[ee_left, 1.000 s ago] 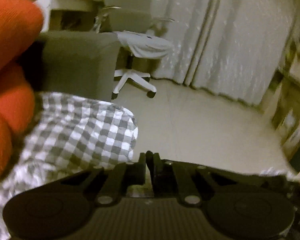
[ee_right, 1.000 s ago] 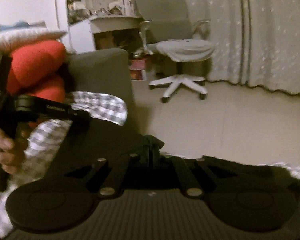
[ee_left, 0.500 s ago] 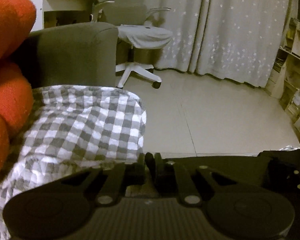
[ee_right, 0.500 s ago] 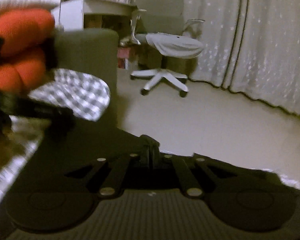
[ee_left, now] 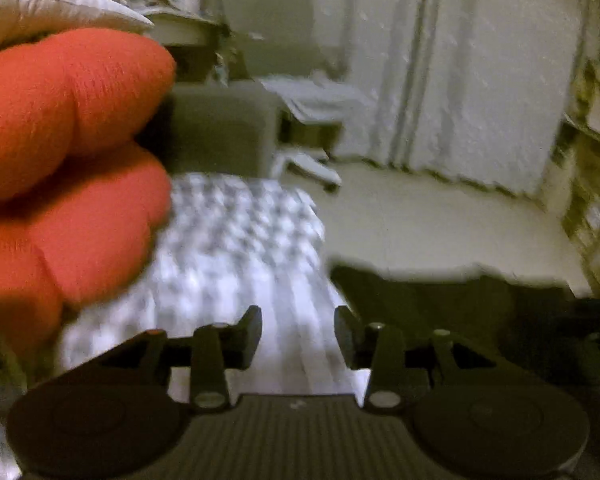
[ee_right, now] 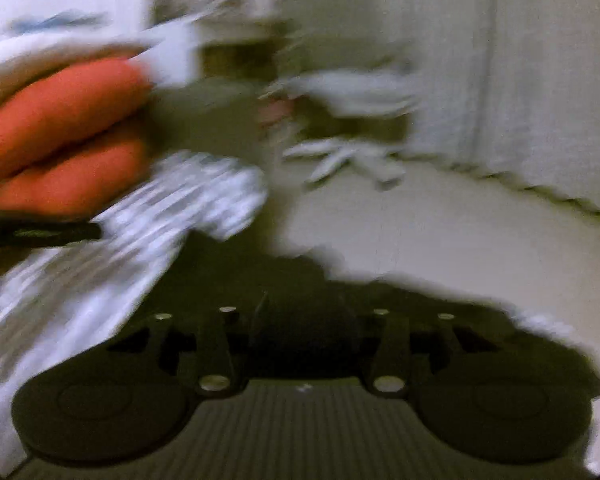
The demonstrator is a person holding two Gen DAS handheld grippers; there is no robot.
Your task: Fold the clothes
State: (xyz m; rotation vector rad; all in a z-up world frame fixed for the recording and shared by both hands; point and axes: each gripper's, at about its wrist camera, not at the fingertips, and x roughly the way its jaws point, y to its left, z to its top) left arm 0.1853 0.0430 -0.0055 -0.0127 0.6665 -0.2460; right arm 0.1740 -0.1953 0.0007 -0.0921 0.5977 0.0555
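Our left gripper (ee_left: pixel 298 334), jaws apart and empty, hovers over the checked cloth's (ee_left: pixel 240 248) right edge; the dark garment (ee_left: pixel 440 296) lies just right. Our right gripper (ee_right: pixel 304 320) sits over that dark garment (ee_right: pixel 300 280), nearer to it; blur hides its jaws.

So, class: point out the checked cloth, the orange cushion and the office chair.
Checked cloth (ee_left: pixel 240 240): left wrist view, middle of the fabric.
Orange cushion (ee_left: pixel 60 100): left wrist view, upper bulge.
Office chair (ee_right: pixel 352 92): right wrist view, seat.

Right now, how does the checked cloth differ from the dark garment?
The checked cloth is pale, grey-and-white checked; the dark garment is plain black. The cloth lies left, beside the orange cushion; the garment lies right, toward the floor. Both lie in front of the open left gripper.
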